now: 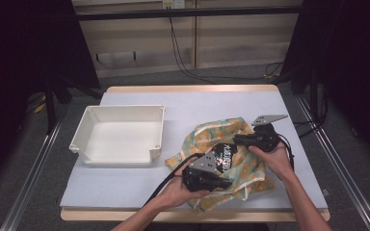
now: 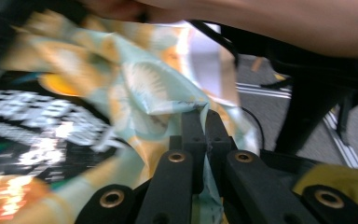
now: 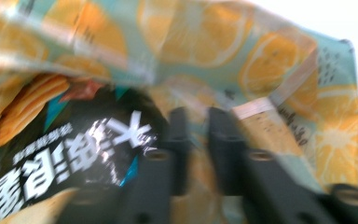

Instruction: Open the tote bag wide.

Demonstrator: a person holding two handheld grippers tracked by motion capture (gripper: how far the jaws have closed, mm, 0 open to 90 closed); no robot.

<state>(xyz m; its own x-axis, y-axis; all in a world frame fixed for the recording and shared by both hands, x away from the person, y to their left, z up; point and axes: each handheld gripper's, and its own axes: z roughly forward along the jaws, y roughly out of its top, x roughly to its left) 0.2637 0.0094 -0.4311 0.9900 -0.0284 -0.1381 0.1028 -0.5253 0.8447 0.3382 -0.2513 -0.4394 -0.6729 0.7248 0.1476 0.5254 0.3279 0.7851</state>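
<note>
The cloth lies on the table right of the tray, with a snack bag on it. Both grippers, left and right, pinch the cloth shut. A hard pull could tip the bag off.

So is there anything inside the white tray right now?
No, in the high view the white tray sits bare on the table's left side, while the orange-print cloth and the black snack bag lie apart to its right.
</note>
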